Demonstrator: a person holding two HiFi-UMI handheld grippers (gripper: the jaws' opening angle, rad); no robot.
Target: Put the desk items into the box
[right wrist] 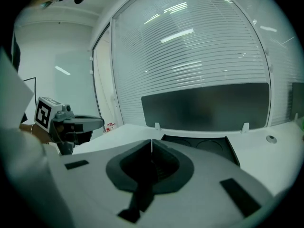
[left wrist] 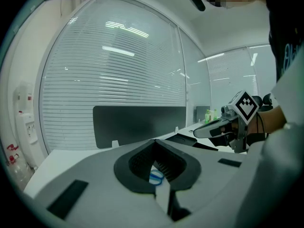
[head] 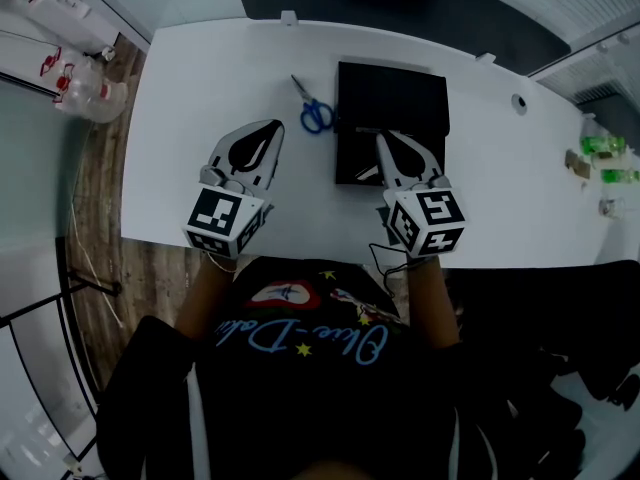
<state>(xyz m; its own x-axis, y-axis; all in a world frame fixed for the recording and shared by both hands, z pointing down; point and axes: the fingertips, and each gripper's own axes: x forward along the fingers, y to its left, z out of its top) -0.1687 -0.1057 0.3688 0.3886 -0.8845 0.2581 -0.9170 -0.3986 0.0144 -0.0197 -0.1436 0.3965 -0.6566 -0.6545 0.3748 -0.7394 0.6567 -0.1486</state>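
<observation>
Most of scissors [left wrist: 156, 176] hidden behind shut left gripper [left wrist: 154, 141] fingers [left wrist: 137, 161].

Head view: the camera sits above the person and faces steeply down on the white rectangular desk [head: 200, 118].

Left gripper view: the camera rides close behind the jaws of the left gripper [head: 271, 126], low over the desk. It faces the blue-handled metal scissors [left wrist: 156, 177] ahead of them.

Right gripper view: set likewise on the right gripper [head: 381, 138], facing the open black rectangular box [right wrist: 197, 144] ahead of its jaws.

All three views share the desk and box. Each gripper view catches the other gripper beside its jaws.
</observation>
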